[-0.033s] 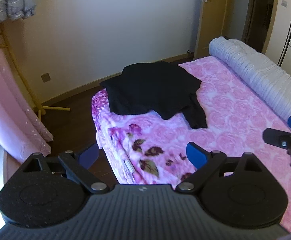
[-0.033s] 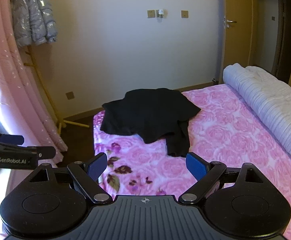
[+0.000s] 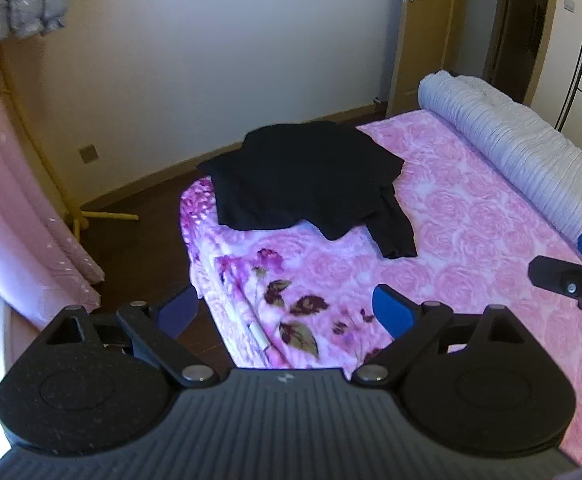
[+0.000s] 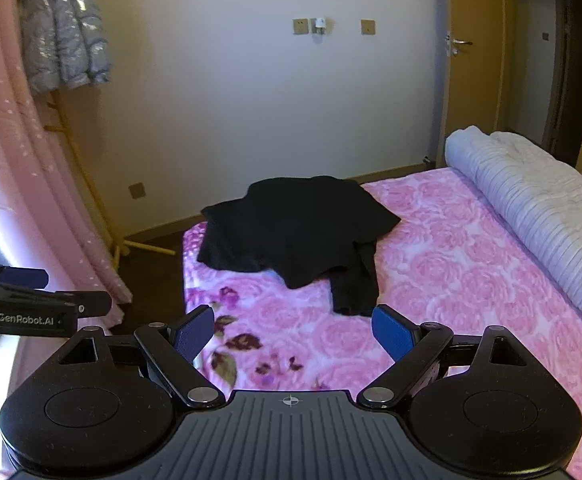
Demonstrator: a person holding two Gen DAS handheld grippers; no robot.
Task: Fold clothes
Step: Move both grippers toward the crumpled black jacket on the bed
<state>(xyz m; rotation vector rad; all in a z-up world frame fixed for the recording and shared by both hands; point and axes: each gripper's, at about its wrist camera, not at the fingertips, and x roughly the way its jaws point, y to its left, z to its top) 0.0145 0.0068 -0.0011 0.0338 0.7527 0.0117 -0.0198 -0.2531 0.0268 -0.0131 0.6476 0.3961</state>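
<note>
A black garment [image 3: 307,176] lies crumpled on the far left corner of the bed, with one sleeve trailing toward me; the right wrist view shows the same garment [image 4: 299,224]. My left gripper [image 3: 285,310] is open, hovering over the bed's near left edge, well short of the cloth. My right gripper [image 4: 293,330] is open too, above the blanket just short of the trailing sleeve. Neither holds anything. Each gripper's tip shows at the edge of the other's view.
The bed carries a pink floral blanket [image 3: 471,240]. A rolled pale striped duvet [image 4: 531,200] runs along its right side. On the left are a pink curtain [image 4: 11,200] and a wooden coat stand with a silver puffer jacket [image 4: 63,36]. A door [image 4: 471,60] stands behind.
</note>
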